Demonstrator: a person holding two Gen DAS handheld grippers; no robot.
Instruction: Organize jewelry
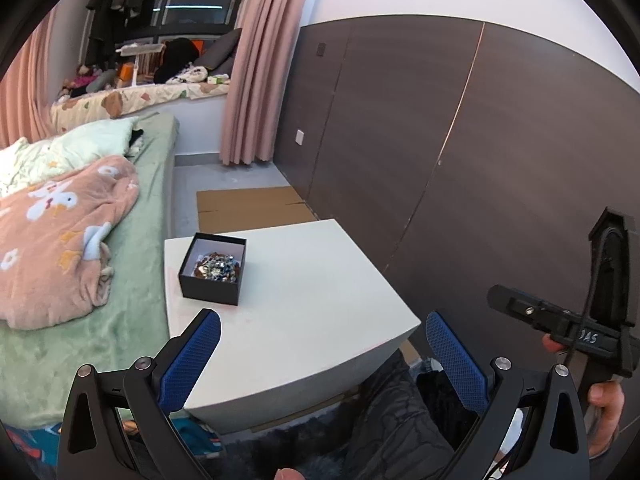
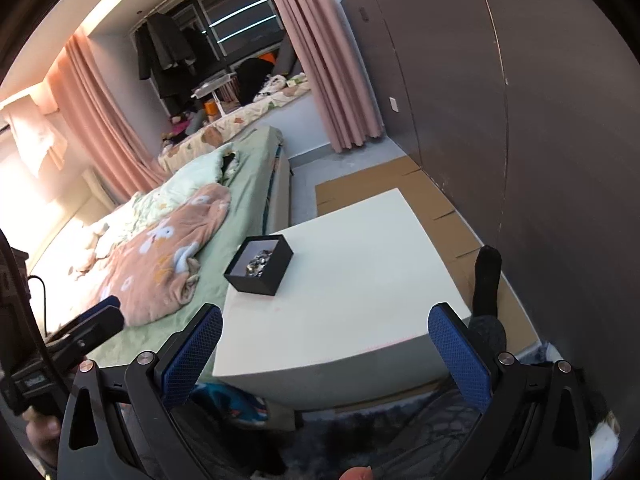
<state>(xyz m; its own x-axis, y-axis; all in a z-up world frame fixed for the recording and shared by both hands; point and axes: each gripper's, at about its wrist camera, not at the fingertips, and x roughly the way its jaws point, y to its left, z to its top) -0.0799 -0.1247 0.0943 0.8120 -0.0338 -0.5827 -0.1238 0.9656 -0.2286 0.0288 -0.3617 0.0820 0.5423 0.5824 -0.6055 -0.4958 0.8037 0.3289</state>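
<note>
Looks finished or nearly: jewelry (image 1: 216, 267) lies piled inside the open black box (image 1: 208, 290) on the white table (image 1: 312, 300), both left gripper (image 1: 322, 354) and right gripper (image 2: 326, 354) spread apart, empty, well short of the box.

Glinting metal jewelry (image 1: 216, 267), matt box (image 1: 210, 290)

Partial lettering on a handheld tool

White letters "AS" show on the black plastic gripper body (image 1: 588, 338) in the left wrist view; preceding characters are illegible.
</note>
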